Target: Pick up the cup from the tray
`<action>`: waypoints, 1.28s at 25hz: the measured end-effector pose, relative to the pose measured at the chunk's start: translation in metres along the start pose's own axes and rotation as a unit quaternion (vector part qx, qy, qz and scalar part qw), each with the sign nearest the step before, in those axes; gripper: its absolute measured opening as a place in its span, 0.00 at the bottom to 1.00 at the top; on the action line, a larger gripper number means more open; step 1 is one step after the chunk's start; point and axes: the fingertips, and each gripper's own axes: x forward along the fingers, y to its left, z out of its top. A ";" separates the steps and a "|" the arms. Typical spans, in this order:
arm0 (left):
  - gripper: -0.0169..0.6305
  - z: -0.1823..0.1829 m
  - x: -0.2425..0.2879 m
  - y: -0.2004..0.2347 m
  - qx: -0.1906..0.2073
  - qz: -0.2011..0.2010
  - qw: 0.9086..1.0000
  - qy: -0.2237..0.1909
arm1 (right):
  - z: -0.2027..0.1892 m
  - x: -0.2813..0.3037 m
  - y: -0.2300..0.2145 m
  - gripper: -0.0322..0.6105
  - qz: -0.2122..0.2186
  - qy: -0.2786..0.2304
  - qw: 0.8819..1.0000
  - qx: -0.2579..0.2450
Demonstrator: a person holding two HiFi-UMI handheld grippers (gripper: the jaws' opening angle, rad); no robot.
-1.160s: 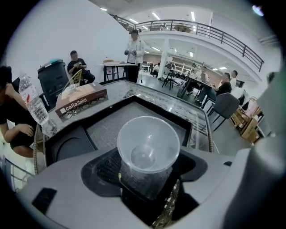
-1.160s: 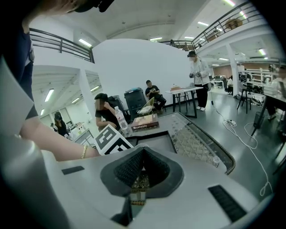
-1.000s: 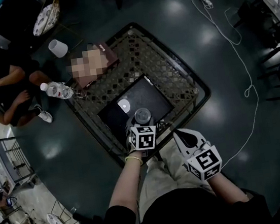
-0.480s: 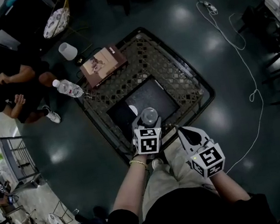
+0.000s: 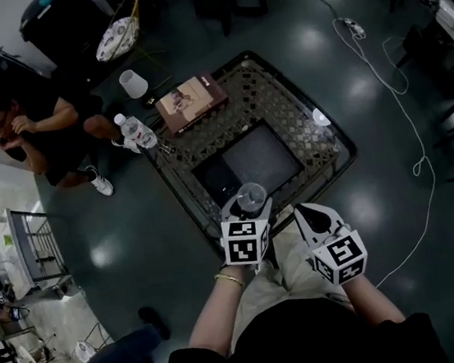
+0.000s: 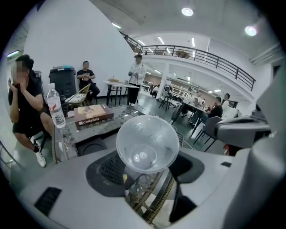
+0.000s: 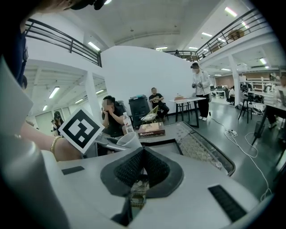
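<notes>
A clear plastic cup [image 5: 251,196] is held in my left gripper [image 5: 248,208], above the near edge of the wicker table [image 5: 282,94]. In the left gripper view the cup [image 6: 147,143] lies on its side between the two jaws, its mouth toward the camera, and my left gripper [image 6: 147,169] is shut on it. The black tray [image 5: 261,157] lies on the table just beyond the cup. My right gripper [image 5: 310,217] hangs beside the left one over the person's lap. Its jaws meet in the right gripper view [image 7: 142,154] with nothing between them. The cup [image 7: 129,140] shows there at the left.
On the table's far side lie a brown box [image 5: 192,102] and a water bottle [image 5: 136,130]. A small clear object [image 5: 320,117] sits at its right edge. A person [image 5: 45,126] sits at the far left. A white cable [image 5: 395,71] runs over the floor on the right.
My left gripper has drawn the cup back from over the tray toward the table's near edge. The right gripper has stayed beside it.
</notes>
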 end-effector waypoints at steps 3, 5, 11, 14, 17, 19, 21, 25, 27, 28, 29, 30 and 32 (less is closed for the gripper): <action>0.47 -0.003 -0.023 -0.003 -0.008 -0.001 1.000 -0.012 | 0.001 -0.006 0.011 0.07 0.001 -0.006 1.000 -0.005; 0.47 -0.004 -0.038 -0.005 -0.012 -0.001 1.000 -0.021 | 0.001 -0.009 0.018 0.07 0.002 -0.011 1.000 -0.008; 0.47 -0.008 -0.083 -0.007 -0.026 -0.005 0.998 -0.051 | -0.001 -0.015 0.041 0.07 0.010 -0.020 1.000 -0.019; 0.47 -0.012 -0.104 -0.007 -0.028 -0.005 0.998 -0.062 | -0.001 -0.017 0.054 0.07 0.017 -0.025 0.999 -0.025; 0.47 -0.019 -0.121 -0.007 -0.038 -0.010 0.997 -0.070 | -0.003 -0.019 0.067 0.07 0.025 -0.028 0.999 -0.033; 0.47 -0.022 -0.131 -0.008 -0.045 -0.015 0.996 -0.076 | -0.004 -0.021 0.075 0.07 0.029 -0.029 0.998 -0.037; 0.47 -0.022 -0.140 -0.009 -0.045 -0.016 0.995 -0.083 | -0.005 -0.023 0.081 0.07 0.031 -0.030 0.998 -0.039; 0.47 -0.026 -0.148 -0.008 -0.043 -0.015 0.995 -0.087 | -0.011 -0.025 0.092 0.07 0.039 -0.025 0.998 -0.045; 0.47 -0.028 -0.150 -0.007 -0.044 -0.013 0.995 -0.089 | -0.013 -0.024 0.097 0.07 0.044 -0.024 0.998 -0.049; 0.47 -0.029 -0.151 -0.005 -0.044 -0.011 0.995 -0.090 | -0.014 -0.024 0.098 0.07 0.045 -0.024 0.997 -0.051; 0.47 -0.029 -0.151 -0.004 -0.045 -0.011 0.995 -0.090 | -0.013 -0.024 0.099 0.07 0.046 -0.024 0.997 -0.053; 0.47 -0.029 -0.151 -0.004 -0.045 -0.010 0.995 -0.091 | -0.013 -0.024 0.100 0.07 0.047 -0.024 0.997 -0.055; 0.47 -0.029 -0.152 -0.003 -0.046 -0.009 0.995 -0.090 | -0.011 -0.025 0.102 0.07 0.047 -0.024 0.997 -0.057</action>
